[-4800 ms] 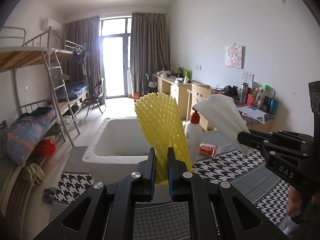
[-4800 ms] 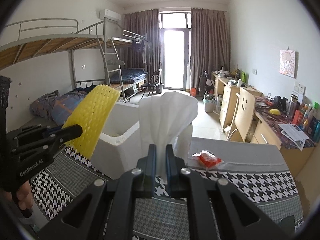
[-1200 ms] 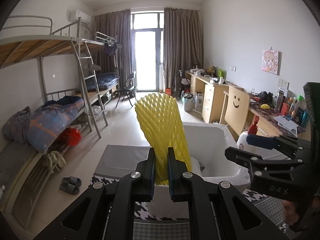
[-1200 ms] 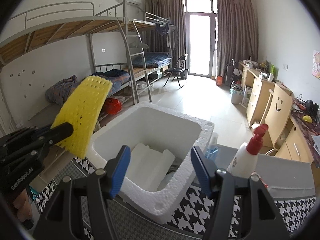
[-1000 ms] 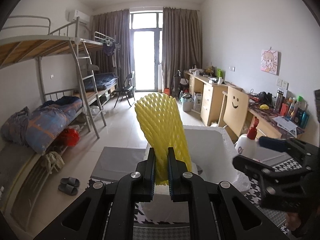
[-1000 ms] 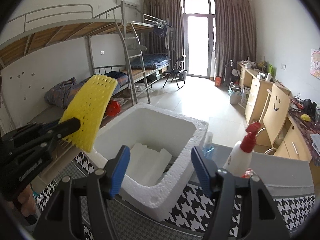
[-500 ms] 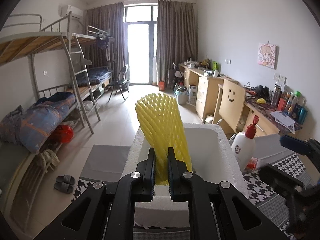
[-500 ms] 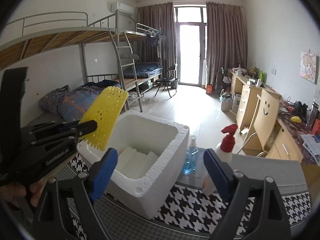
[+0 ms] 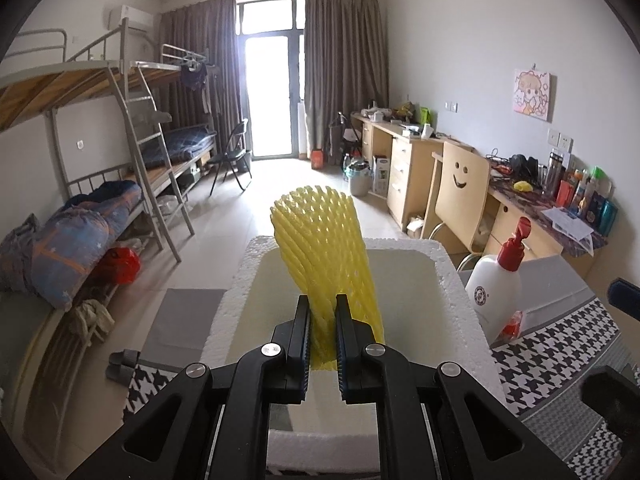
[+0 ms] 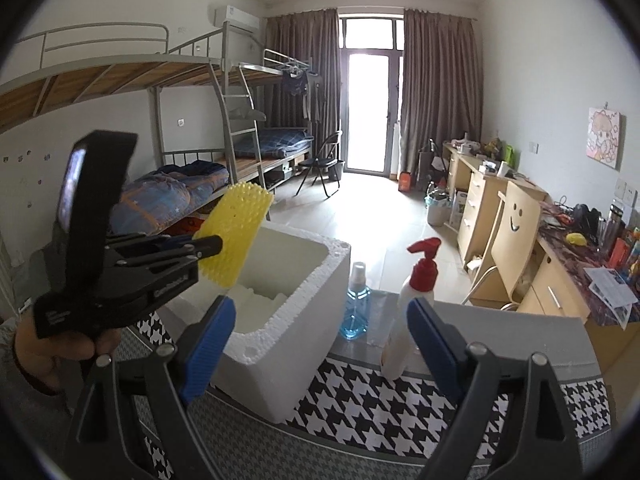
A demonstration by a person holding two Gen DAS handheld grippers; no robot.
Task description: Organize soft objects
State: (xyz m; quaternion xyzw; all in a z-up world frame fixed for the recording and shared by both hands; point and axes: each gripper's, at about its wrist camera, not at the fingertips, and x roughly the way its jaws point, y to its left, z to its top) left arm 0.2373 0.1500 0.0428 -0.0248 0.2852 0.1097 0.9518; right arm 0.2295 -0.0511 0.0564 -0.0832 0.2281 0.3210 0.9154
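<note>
My left gripper [image 9: 322,320] is shut on a yellow foam net sleeve [image 9: 328,256] and holds it upright over the open white foam box [image 9: 460,304]. In the right wrist view the sleeve [image 10: 236,232] hangs above the left side of the box [image 10: 296,344], held by the left gripper [image 10: 208,246]. A white folded foam sheet [image 10: 260,298] lies inside the box. My right gripper [image 10: 320,336] is open and empty, in front of the box and to its right.
A white pump bottle with a red top [image 10: 412,300] and a blue spray bottle [image 10: 356,308] stand right of the box on the houndstooth cloth [image 10: 384,400]. The bottle also shows in the left wrist view [image 9: 500,288]. Bunk beds left, desks right.
My left gripper has carried the yellow sleeve over the box. My right gripper let go of the white sheet into the box earlier, stays open, and has drawn back to the right.
</note>
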